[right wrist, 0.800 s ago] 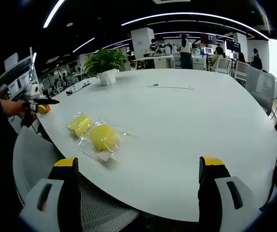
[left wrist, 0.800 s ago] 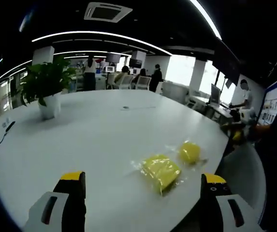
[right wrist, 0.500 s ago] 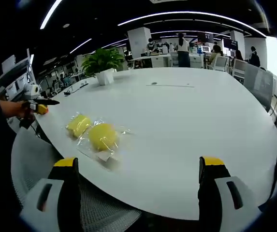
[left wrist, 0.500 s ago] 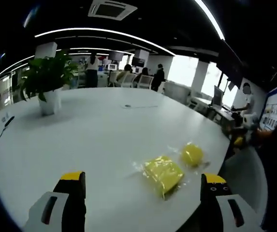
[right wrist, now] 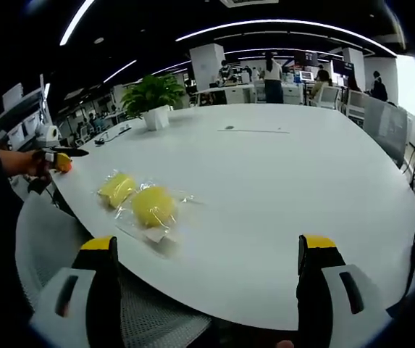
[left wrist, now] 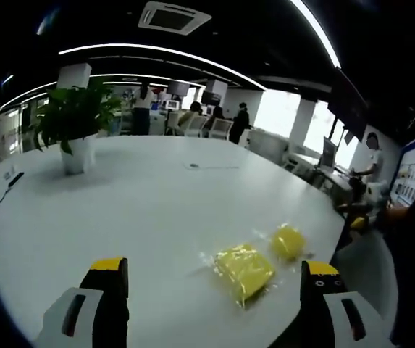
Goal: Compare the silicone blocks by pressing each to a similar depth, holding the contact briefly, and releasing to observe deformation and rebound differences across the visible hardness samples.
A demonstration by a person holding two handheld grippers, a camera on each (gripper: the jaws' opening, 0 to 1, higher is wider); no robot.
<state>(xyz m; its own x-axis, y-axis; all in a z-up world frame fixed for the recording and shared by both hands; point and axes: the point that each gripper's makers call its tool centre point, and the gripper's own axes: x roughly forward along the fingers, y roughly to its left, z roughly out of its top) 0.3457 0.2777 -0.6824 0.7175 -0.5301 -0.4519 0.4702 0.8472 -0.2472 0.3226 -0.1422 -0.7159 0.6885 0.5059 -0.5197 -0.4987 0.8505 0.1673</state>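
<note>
Potted plant [left wrist: 73,127] far left on the white bench [left wrist: 142,196], well apart from the work, plainly décor. Left tool [left wrist: 214,286] hanging above the near edge, jaws spread wide, nothing between them; likely held high to line up on a sample before any press. Two yellow silicone blocks just ahead toward the right jaw: the squarer block [left wrist: 243,264] nearer, the rounder block [left wrist: 287,241] just beyond, each in clear wrap, side by side and close to the bench edge. Probably laid so for easy reach and quick comparison.

Right gripper view: other tool held out at far left [right wrist: 61,156] in a hand. Same pair left of centre, squarer [right wrist: 116,188] then rounder [right wrist: 153,205], possibly touching. Right tool [right wrist: 207,286] likewise wide open and empty, off the bench edge, over a mesh chair [right wrist: 48,239]. No block touched yet; pressing judged not begun.
</note>
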